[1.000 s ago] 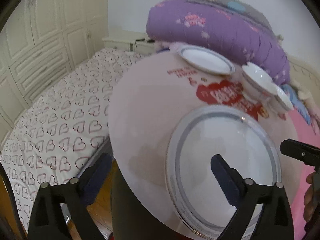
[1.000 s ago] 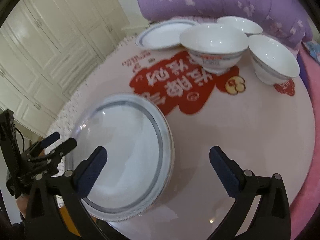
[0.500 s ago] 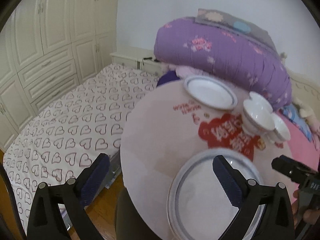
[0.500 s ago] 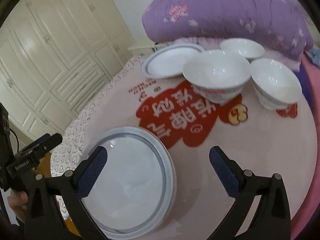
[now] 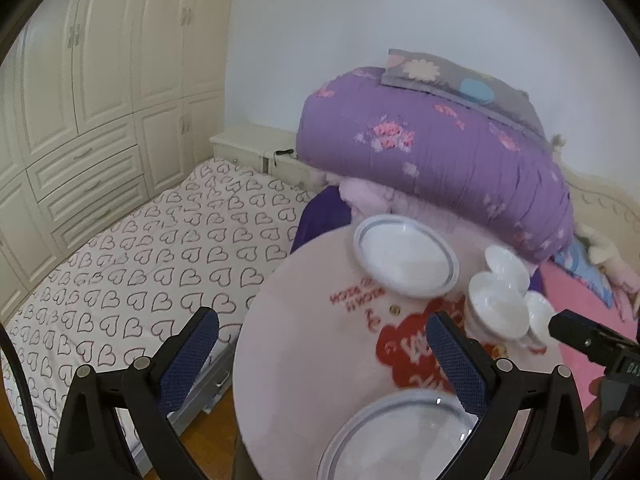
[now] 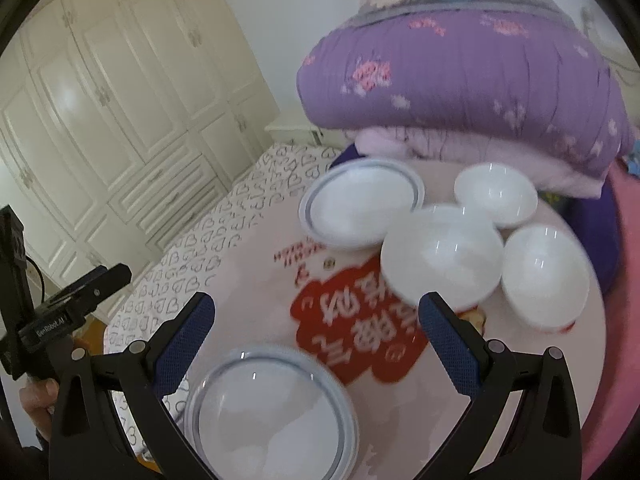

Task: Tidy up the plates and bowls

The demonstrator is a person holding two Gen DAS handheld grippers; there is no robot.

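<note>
Both the left gripper (image 5: 320,354) and the right gripper (image 6: 316,332) hang above the round pink table (image 6: 248,280) with fingers spread wide, holding nothing. A blue-rimmed plate (image 6: 272,412) lies at the near edge, a second plate (image 6: 360,208) at the far side beside three white bowls (image 6: 442,256).

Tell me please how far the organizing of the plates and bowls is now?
It looks barely begun. Done: nothing is stacked; the near plate and far plate lie apart on the round table. In hand: nothing; the left gripper and right gripper are open and empty. Left: joining the plates and nesting the three bowls, which stand side by side.
</note>
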